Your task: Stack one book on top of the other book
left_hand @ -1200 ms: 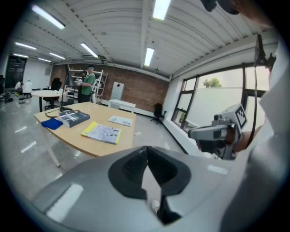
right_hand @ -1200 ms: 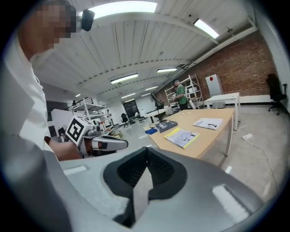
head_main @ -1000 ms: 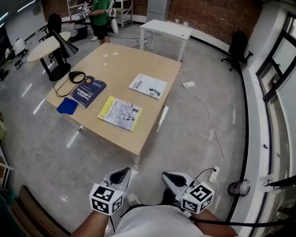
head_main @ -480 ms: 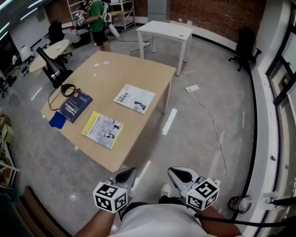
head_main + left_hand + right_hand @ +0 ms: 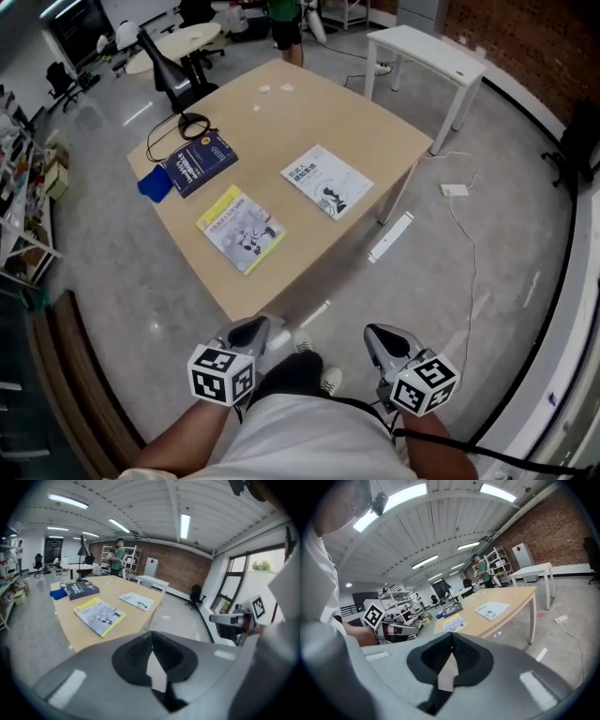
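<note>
Starting at the left of the light wooden table [image 5: 319, 112], we see a small blue cloth [image 5: 155, 183] up against a dark blue book [image 5: 200, 161], with black headphones on a looped cable [image 5: 183, 127] just behind. Next along lies a yellow-edged picture book [image 5: 241, 228], flat and near the table's front edge. Further right is a white paperback book [image 5: 327, 181], also flat. The three books lie apart, none on top of another, and their cover print is too small for us to read.

Down below the table, well apart from it, the left gripper [image 5: 248, 330] points toward the front edge. Its own view shows the jaws pressed together with nothing between them [image 5: 151, 637]. Beside it, the right gripper [image 5: 386, 339] is likewise closed and empty [image 5: 451, 639]. Their rear parts disappear behind the marker cubes and our white shirt [image 5: 309, 436], and in both gripper views the grey housing blocks the lower half.

At the top edge a person in dark shorts [image 5: 286, 23] is cut off by the frame.
</note>
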The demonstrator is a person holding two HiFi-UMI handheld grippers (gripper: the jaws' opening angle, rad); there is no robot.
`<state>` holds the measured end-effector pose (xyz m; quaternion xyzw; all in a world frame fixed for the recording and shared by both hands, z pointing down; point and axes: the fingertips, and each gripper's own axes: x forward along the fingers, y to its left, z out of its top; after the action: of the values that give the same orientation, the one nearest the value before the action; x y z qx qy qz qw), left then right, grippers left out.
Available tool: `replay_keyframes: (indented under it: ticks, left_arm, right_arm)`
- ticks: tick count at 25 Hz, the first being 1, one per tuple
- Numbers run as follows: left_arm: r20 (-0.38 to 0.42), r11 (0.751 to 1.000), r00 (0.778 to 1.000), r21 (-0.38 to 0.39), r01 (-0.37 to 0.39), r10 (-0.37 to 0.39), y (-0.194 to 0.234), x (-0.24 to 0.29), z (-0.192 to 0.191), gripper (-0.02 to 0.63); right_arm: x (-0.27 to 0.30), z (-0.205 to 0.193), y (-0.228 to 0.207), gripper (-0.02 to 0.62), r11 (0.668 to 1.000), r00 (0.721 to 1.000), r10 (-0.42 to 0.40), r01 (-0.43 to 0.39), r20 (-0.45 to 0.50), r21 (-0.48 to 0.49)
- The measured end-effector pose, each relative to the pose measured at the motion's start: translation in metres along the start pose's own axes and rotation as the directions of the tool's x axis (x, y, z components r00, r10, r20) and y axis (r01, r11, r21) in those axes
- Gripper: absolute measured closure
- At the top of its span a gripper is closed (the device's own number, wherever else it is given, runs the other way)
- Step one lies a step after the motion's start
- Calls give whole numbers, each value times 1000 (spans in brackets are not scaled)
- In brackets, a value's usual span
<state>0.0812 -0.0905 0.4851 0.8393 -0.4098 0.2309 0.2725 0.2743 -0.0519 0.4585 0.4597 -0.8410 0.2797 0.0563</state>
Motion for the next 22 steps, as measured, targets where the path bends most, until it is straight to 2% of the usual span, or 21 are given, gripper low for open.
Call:
replay_keyframes:
  ticks: [3, 6, 8, 12, 14, 16, 18, 21, 22]
  left_arm:
    - [-3, 995, 997, -61, -83, 83, 29, 6, -4, 601]
    - [-14, 980, 988, -128, -154, 153, 61, 19, -9, 601]
    - [-18, 962, 979, -182, -203, 203, 83, 30, -9, 601]
    - [-21, 911, 956, -298, -285, 292, 125, 50, -9, 600]
    - [-23, 892, 951, -341, -296, 307, 139, 59, -9, 600]
    - [-14, 886, 955, -369, -280, 297, 150, 71, -8, 592]
    - [-15, 878, 958, -396, -270, 288, 160, 80, -10, 530]
    - [-34, 837, 949, -463, -293, 313, 171, 88, -18, 518]
    - [-38, 821, 946, -486, -299, 322, 174, 91, -20, 501]
  right_arm:
    - [39, 3, 0, 594, 995, 992, 82, -87, -92, -52]
    - [82, 4, -12, 594, 984, 971, 127, -149, -201, -94]
    - [114, 5, -24, 594, 976, 953, 138, -176, -268, -125]
    - [176, 12, -39, 594, 957, 917, 153, -230, -370, -175]
    - [205, 14, -43, 594, 949, 893, 160, -256, -420, -183]
    - [235, 15, -49, 594, 941, 874, 153, -271, -460, -201]
    - [265, 18, -56, 594, 932, 866, 133, -275, -482, -237]
    - [298, 18, -65, 591, 918, 860, 103, -275, -499, -284]
    - [308, 17, -68, 571, 915, 858, 99, -278, -505, -292]
